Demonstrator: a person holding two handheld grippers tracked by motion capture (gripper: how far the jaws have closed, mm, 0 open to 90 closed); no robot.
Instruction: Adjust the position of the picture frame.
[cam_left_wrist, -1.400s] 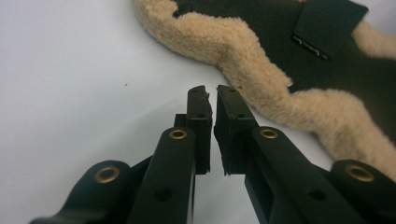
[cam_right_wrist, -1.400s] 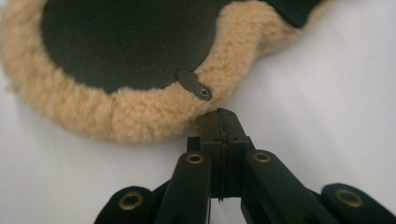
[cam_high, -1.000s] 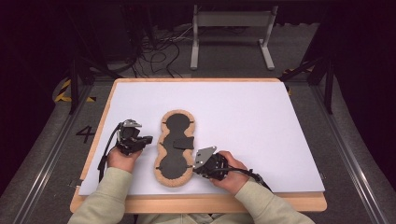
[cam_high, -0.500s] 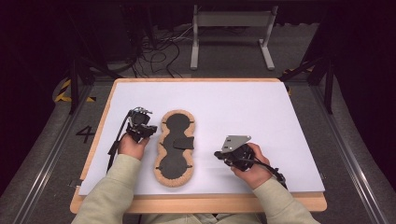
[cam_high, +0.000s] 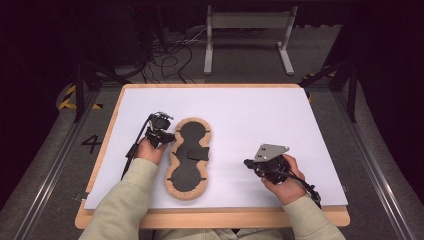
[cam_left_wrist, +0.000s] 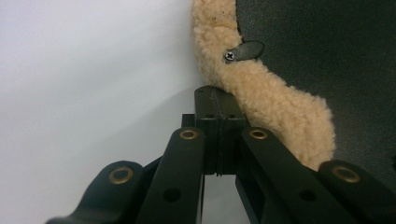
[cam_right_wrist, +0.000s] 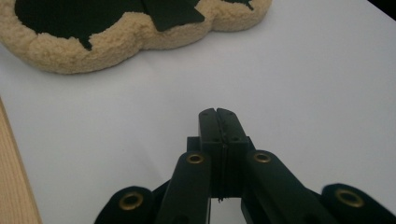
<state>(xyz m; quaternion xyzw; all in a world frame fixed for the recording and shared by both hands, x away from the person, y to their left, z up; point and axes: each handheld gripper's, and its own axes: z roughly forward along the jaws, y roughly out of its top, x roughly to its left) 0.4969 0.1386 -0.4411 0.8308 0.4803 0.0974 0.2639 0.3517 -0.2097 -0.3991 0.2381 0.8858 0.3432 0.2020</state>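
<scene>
1. We note a long peanut-shaped pad of tan fleece with a black fabric face (cam_high: 189, 158) lying flat on the white sheet (cam_high: 250, 120) that covers the wooden bench, left of centre and nearer the front edge.
2. Left gripper (cam_high: 162, 134): jaws fully closed on nothing, tips right against the pad's fleece rim (cam_left_wrist: 280, 107), beside a small screwed black tab (cam_left_wrist: 245, 50).
3. Right gripper (cam_high: 250, 164): jaws pressed together, empty, over bare sheet, well apart from the pad, toward the front right.
</scene>
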